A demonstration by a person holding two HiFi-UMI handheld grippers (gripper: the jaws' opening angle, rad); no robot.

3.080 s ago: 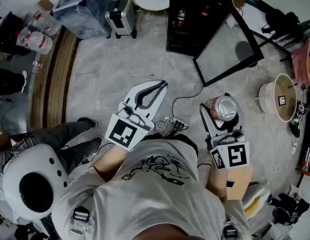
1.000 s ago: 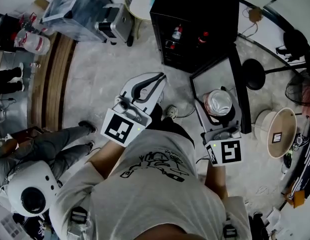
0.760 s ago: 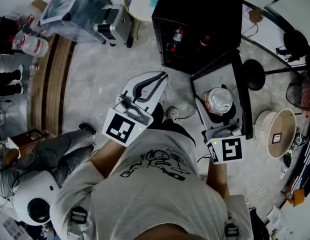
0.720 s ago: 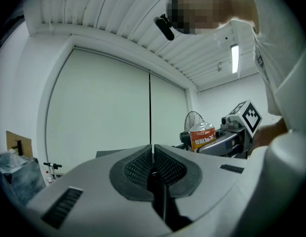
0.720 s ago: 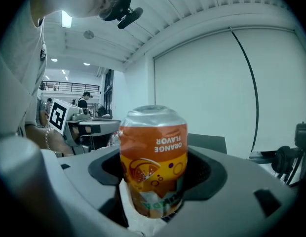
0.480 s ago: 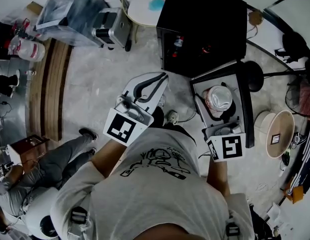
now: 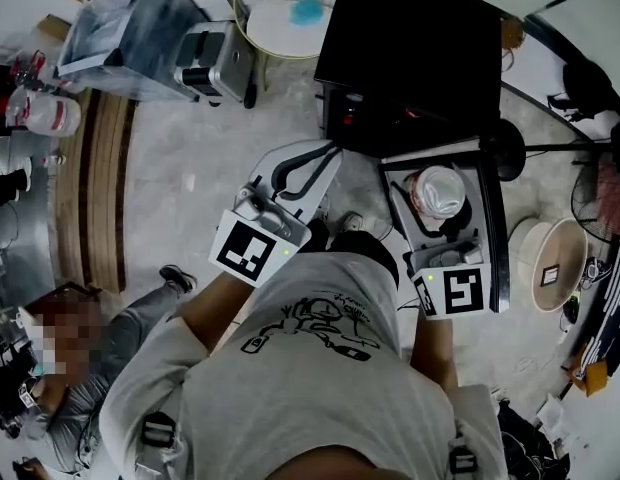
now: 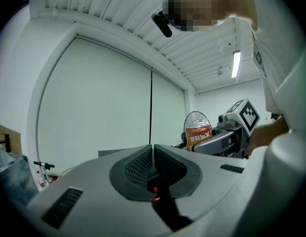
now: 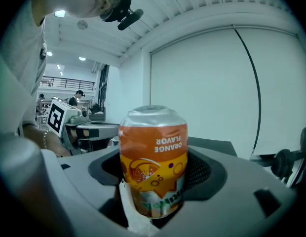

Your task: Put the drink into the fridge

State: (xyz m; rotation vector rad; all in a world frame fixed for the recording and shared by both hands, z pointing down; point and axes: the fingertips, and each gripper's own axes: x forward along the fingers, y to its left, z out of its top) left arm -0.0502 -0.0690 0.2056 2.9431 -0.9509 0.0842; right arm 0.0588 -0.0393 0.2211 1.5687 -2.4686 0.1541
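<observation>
An orange drink can (image 9: 154, 162) stands between the pads of my right gripper (image 9: 154, 184), its print upside down. In the head view the can's silver top (image 7: 439, 190) shows in that right gripper (image 7: 440, 203), above the fridge's swung-open glass door (image 7: 493, 233). The black fridge (image 7: 415, 38) stands just ahead, and its dark inside (image 7: 390, 118) faces me. My left gripper (image 7: 312, 160) hangs to the left of the door, level, its jaws shut on nothing. In the left gripper view its pads (image 8: 143, 163) meet, with the can (image 8: 198, 132) off to the right.
A round white wire basket (image 7: 290, 3), a grey case (image 7: 215, 58) and a plastic-wrapped box (image 7: 130, 18) stand left of the fridge. A white fan (image 7: 550, 258) and a black stand base (image 7: 505, 143) lie at the right. A person (image 7: 60, 368) crouches at lower left.
Both grippers have moved toward the fridge, which is now closer. The can stays in the right gripper, now over the open door. The left gripper stays shut.
</observation>
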